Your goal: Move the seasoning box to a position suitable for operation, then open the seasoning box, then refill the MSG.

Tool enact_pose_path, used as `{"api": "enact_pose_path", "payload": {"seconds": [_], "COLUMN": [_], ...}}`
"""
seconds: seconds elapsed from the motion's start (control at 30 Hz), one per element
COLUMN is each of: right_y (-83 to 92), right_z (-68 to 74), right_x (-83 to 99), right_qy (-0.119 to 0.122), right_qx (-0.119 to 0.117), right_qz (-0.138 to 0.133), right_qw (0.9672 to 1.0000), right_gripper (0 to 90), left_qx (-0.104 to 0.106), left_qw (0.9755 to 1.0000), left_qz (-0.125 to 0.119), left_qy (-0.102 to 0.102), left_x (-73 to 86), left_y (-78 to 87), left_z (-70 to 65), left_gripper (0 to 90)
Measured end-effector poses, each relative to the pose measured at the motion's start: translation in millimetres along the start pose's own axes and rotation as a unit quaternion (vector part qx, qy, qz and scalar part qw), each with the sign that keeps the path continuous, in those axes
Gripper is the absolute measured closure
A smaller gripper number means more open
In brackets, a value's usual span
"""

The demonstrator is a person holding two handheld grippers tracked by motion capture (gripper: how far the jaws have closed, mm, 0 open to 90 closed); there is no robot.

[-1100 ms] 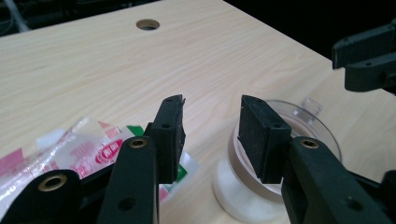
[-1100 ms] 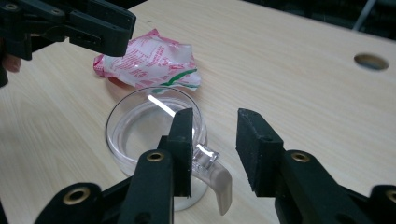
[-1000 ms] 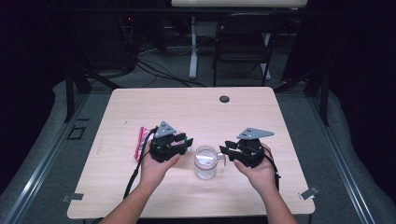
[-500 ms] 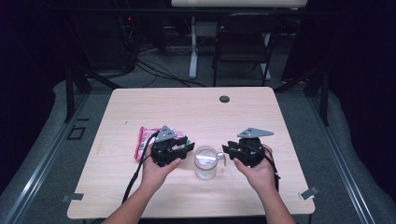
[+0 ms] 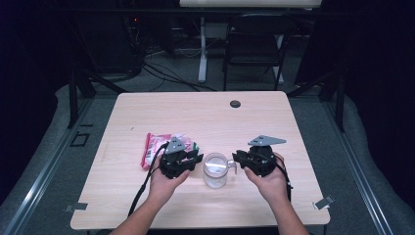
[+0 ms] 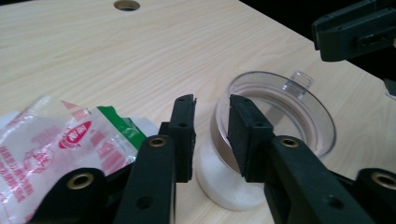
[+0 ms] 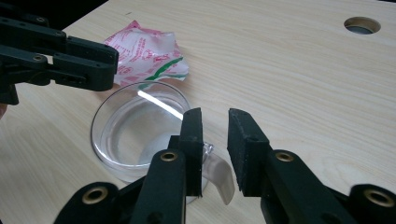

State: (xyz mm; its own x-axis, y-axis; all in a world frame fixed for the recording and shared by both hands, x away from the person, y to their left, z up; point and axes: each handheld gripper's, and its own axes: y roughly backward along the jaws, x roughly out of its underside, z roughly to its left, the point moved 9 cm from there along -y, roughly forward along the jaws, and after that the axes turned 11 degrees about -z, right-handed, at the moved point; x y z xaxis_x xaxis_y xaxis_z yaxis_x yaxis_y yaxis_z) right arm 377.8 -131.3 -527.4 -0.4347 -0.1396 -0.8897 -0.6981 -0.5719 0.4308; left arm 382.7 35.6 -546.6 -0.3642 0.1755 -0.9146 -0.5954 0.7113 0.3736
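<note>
Right gripper view: mug handle [image 7: 219, 175] | high view: chair [image 5: 254, 44]

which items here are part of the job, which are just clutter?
In the job: clear mug, between left gripper and right gripper; red-and-white packet beside it.
Lying about: table's cable hole, folding chair and floor cables behind the table.

Red and green print runs across the crinkly clear plastic packet [image 6: 70, 140] lying on the counter, plus a red oval logo, but it's too blurred to read any words.
</note>
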Motion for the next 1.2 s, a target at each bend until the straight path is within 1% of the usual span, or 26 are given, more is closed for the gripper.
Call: {"api": "enact_pose_path", "payload": {"seconds": [0.03,0.07,0.13,0.17,0.23,0.27,0.33,0.37,0.43,0.5,0.53,0.57,0.6,0.67,0.7,0.73,0.77,0.8,0.83,0.87,0.97,1.07,1.2], "right_y": [-0.5,-1.7,-2.5,-3.3,-6.1,-8.5,-9.7,-10.8,-11.0,-11.2,-11.2,-11.3,-11.1,-10.9,-10.8,-10.8,-10.6,-10.6,-10.2,-10.0,-9.9,-9.5,-9.9], "right_z": [1.1,1.7,1.6,0.9,0.3,-0.3,-0.9,-0.1,0.2,1.6,1.6,1.8,1.9,2.3,2.3,2.3,2.5,2.5,3.1,3.3,3.3,3.0,3.3], "right_x": [2.0,2.7,3.8,5.0,8.1,11.1,12.1,12.7,12.6,12.5,12.5,12.4,12.4,12.5,12.5,12.5,12.4,12.4,12.2,12.3,12.4,12.5,12.4], "right_qy": [0.005,0.006,0.006,0.008,0.004,0.002,0.004,-0.004,-0.005,-0.003,-0.003,-0.002,0.000,0.001,0.001,0.001,0.001,0.001,0.003,0.003,0.003,0.006,0.004], "right_qx": [0.000,0.000,0.001,0.004,0.003,0.001,0.001,-0.006,-0.007,-0.009,-0.009,-0.010,-0.009,-0.007,-0.007,-0.007,-0.006,-0.006,-0.007,-0.009,-0.008,-0.009,-0.008], "right_qz": [0.008,0.008,0.010,0.013,0.018,0.023,0.024,0.026,0.026,0.026,0.026,0.026,0.027,0.027,0.027,0.027,0.026,0.026,0.025,0.026,0.026,0.028,0.025], "right_qw": [1.0000,1.0000,0.9999,0.9999,0.9998,0.9997,0.9997,0.9996,0.9996,0.9996,0.9996,0.9996,0.9996,0.9996,0.9996,0.9996,0.9996,0.9996,0.9997,0.9996,0.9996,0.9996,0.9996], "right_gripper": [77.2,77.6,78.1,78.4,79.2,80.2,80.6,81.9,83.3,86.3,86.3,86.6,87.0,87.3,87.6,87.6,88.0,88.0,90.0,90.0,90.0,90.0,90.0], "left_qx": [0.000,-0.002,0.001,0.001,0.000,0.000,0.002,0.002,0.001,0.003,0.001,0.002,0.002,0.004,0.006,0.012,0.013,0.013,0.016,0.016,0.022,0.024,0.029], "left_qw": [1.0000,1.0000,0.9999,0.9999,0.9997,0.9997,0.9997,0.9996,0.9995,0.9994,0.9993,0.9990,0.9990,0.9986,0.9986,0.9981,0.9979,0.9979,0.9976,0.9977,0.9969,0.9967,0.9963], "left_qz": [0.004,0.005,0.011,0.014,0.019,0.021,0.023,0.026,0.031,0.035,0.036,0.043,0.044,0.053,0.053,0.060,0.063,0.063,0.068,0.067,0.075,0.077,0.080], "left_qy": [-0.004,-0.007,-0.011,-0.009,-0.014,-0.011,-0.012,-0.011,-0.002,0.002,0.007,0.010,0.007,0.010,0.007,0.003,-0.002,-0.002,-0.006,-0.003,-0.006,-0.009,-0.007], "left_x": [1.2,2.4,4.8,5.9,7.5,8.2,9.5,10.6,13.5,16.1,17.3,19.0,20.1,22.6,23.4,24.8,25.6,26.5,27.4,28.2,30.3,31.5,32.7], "left_y": [0.1,-0.3,-0.3,-0.1,0.7,1.0,1.5,1.7,1.3,0.5,-0.3,-0.6,-1.5,-1.8,-2.5,-2.0,-2.3,-3.0,-2.8,-3.7,-3.8,-4.3,-3.7], "left_z": [-0.9,-1.6,-3.2,-3.8,-3.1,-3.3,-2.4,-1.8,-0.5,1.0,1.4,1.7,2.5,1.4,0.7,-0.2,-0.9,-1.9,-2.0,-3.1,-5.6,-6.9,-7.8], "left_gripper": [73.9,74.6,75.5,76.1,78.2,81.4,83.2,85.2,86.4,88.5,88.5,89.8,90.0,90.0,90.0,90.0,90.0,90.0,90.0,90.0,90.0,90.0,90.0]}}
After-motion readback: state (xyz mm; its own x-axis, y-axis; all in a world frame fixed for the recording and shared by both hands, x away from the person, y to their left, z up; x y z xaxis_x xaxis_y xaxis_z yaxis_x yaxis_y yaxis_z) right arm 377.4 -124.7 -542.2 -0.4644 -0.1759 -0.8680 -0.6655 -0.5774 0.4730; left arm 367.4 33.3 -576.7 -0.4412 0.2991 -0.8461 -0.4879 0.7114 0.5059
